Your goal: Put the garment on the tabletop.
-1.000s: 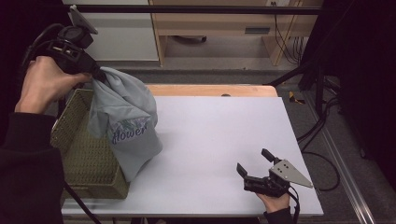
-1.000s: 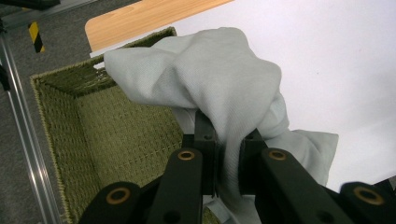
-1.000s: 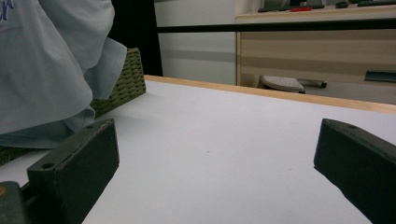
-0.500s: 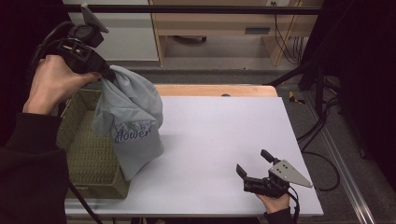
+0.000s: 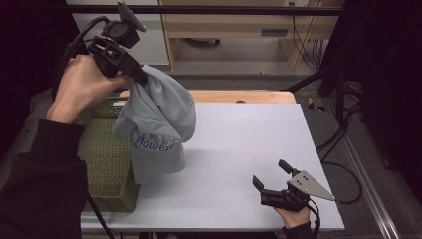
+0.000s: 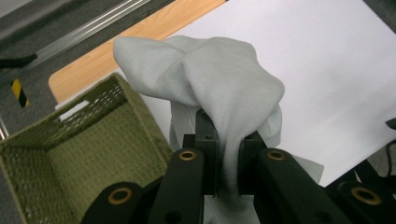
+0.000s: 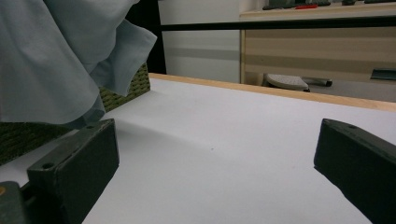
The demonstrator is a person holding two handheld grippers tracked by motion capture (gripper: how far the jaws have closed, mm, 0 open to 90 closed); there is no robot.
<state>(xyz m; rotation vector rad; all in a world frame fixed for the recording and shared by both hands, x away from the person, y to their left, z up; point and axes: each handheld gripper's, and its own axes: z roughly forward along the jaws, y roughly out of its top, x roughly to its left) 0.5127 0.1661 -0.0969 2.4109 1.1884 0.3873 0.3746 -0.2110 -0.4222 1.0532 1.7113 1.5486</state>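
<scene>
A light grey garment (image 5: 159,124) with blue lettering hangs in the air over the table's left side, beside a green woven basket (image 5: 107,164). My left gripper (image 5: 142,77) is shut on a bunched fold at its top, and the cloth (image 6: 219,93) drapes over the jaws in the left gripper view. The garment's lower edge (image 7: 51,70) hangs just above the table. My right gripper (image 5: 272,173) rests open near the front right edge of the table (image 5: 239,139), nothing between its fingers (image 7: 74,163).
The basket (image 6: 60,158) looks empty inside and stands at the table's left edge. A wooden strip (image 5: 239,96) runs along the table's far edge. Behind it stand a wooden bench and cables on the floor.
My left gripper has lifted the garment up and to the right, away from the basket. The right gripper has not moved.
</scene>
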